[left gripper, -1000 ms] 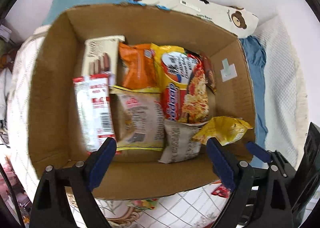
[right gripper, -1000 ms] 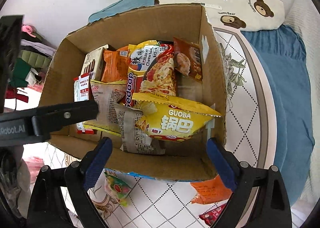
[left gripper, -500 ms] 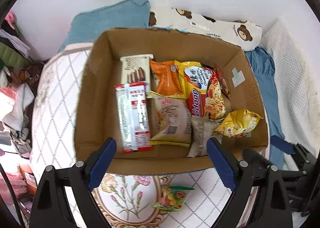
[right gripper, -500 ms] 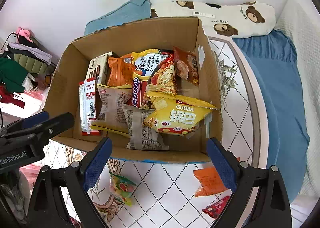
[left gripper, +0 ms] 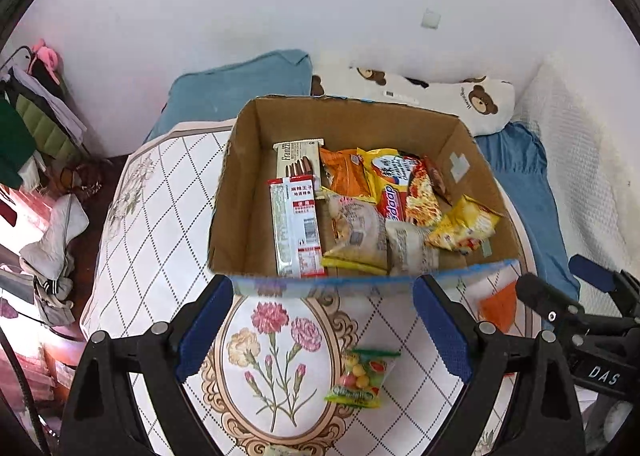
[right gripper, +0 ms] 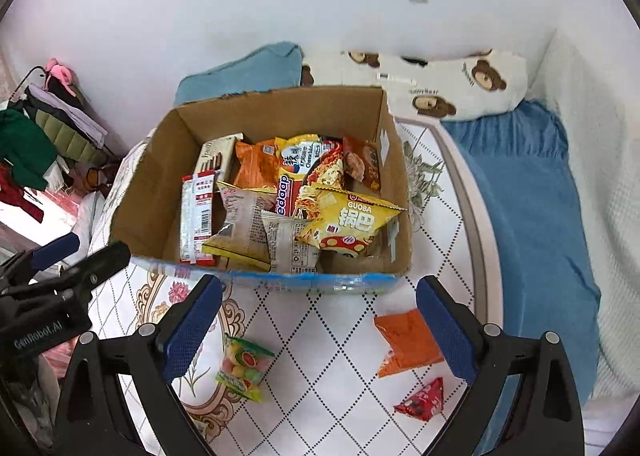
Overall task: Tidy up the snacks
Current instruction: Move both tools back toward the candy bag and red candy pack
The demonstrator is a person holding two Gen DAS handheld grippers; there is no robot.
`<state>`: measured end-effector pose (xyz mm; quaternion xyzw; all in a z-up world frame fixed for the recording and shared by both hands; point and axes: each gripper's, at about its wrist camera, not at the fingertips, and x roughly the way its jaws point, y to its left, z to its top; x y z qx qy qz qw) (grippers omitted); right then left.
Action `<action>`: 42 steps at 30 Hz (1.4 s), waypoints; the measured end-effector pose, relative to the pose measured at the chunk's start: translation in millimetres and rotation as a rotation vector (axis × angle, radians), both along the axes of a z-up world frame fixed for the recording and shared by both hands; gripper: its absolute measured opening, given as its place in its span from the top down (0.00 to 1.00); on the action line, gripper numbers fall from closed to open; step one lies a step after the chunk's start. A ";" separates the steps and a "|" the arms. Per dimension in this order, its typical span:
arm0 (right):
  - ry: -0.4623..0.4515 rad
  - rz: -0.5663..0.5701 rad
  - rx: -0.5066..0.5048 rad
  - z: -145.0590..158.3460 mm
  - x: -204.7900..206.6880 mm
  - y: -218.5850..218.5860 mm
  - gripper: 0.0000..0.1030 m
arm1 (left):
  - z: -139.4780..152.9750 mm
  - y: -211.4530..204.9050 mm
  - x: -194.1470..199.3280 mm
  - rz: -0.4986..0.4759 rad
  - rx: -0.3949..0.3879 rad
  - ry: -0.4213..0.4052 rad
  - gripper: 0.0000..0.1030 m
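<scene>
A cardboard box (left gripper: 248,192) (right gripper: 148,200) on a patterned quilt holds several snack packets, among them a yellow Guoba bag (right gripper: 352,222) (left gripper: 464,228) and a red-and-white pack (left gripper: 296,228). On the quilt in front of the box lie a green candy bag (left gripper: 360,378) (right gripper: 242,370), an orange packet (right gripper: 406,342) (left gripper: 498,306) and a small red packet (right gripper: 424,400). My left gripper (left gripper: 322,326) hangs open and empty above the quilt, near the candy bag. My right gripper (right gripper: 318,328) is open and empty too, between the candy bag and the orange packet.
The quilt (right gripper: 320,344) covers a bed against a white wall. A bear-print pillow (right gripper: 452,84) and a blue blanket (right gripper: 528,192) lie behind and to the right of the box. Clothes (right gripper: 36,144) are piled at the far left, past the bed's edge.
Both grippers have pulled back and up from the box, so it looks smaller and farther. The loose packets on the quilt have come into view below it.
</scene>
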<state>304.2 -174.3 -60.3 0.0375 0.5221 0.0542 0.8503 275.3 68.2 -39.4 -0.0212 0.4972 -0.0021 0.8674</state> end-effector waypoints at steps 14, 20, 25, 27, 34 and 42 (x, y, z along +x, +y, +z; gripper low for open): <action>-0.194 -0.038 -0.034 50.0 -87.2 -0.8 0.03 | 39.5 -8.3 -75.0 0.013 0.008 -0.173 0.10; -0.223 -0.039 -0.010 62.4 -100.0 -0.6 0.02 | 46.6 -13.3 -86.2 0.008 0.011 -0.197 0.10; -0.226 -0.045 0.011 65.7 -106.3 -3.8 0.02 | 44.9 -11.4 -87.9 0.013 -0.002 -0.192 0.05; -0.216 -0.058 0.036 63.6 -106.3 -10.0 0.02 | 38.0 -12.4 -86.1 0.015 -0.005 -0.169 0.00; -0.071 -0.187 0.088 7.2 -99.8 -66.2 0.01 | -26.3 -31.0 -74.8 0.016 0.009 -0.022 0.00; 0.223 -0.366 0.157 -117.9 -95.2 -149.3 0.02 | -105.3 -52.7 -71.0 -0.010 0.011 0.177 0.00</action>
